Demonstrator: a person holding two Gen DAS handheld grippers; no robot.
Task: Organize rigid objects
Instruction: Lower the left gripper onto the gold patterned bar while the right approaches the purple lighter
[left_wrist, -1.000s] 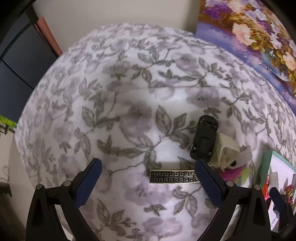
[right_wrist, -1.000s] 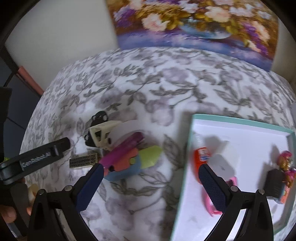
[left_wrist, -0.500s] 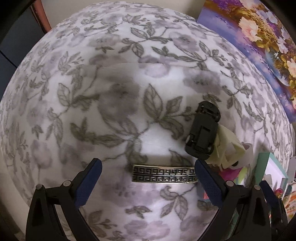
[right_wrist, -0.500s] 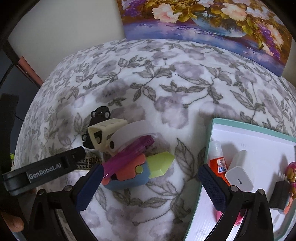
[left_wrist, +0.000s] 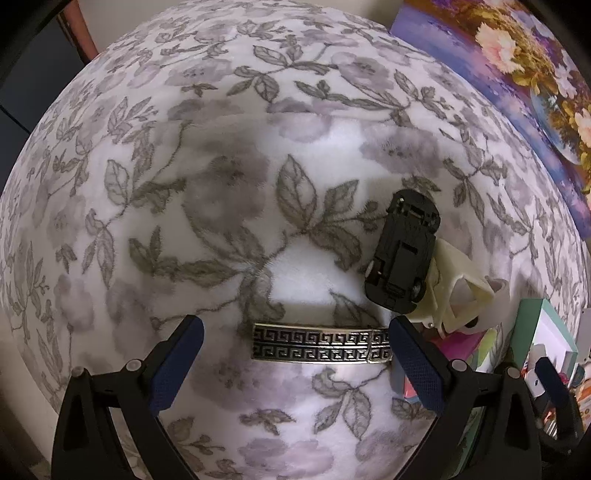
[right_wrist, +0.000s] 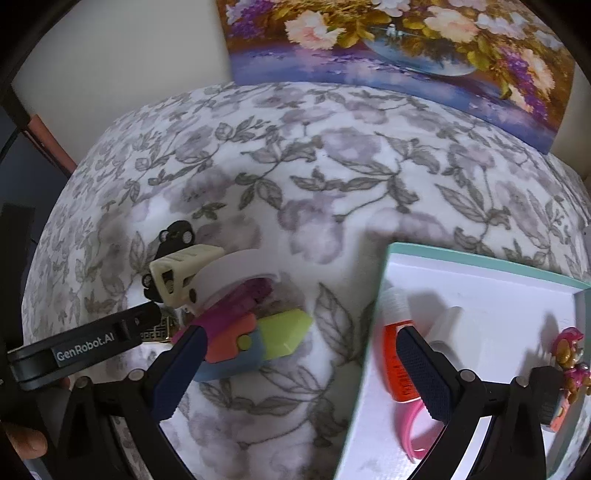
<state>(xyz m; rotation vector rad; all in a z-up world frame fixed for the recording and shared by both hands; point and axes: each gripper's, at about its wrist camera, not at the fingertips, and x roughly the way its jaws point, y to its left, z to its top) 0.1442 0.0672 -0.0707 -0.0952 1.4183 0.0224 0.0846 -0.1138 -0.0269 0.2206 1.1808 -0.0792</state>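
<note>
Straddling flat silver key-pattern metal bar (left_wrist: 320, 347) on floral fleece blanket (left_wrist: 229, 155) with left gripper (left_wrist: 293, 363) spread wide, right gripper (right_wrist: 301, 373) likewise unclenched; risks nudging neighbouring black toy car (left_wrist: 402, 254), or pinching pile instead

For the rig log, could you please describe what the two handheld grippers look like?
Both share one build. The left gripper and right gripper have black angular plastic arms with small silver screws and dark navy textured pads on the fingers. In the right wrist view, the left gripper's side carries white "GenRobot.AI" lettering.
</note>
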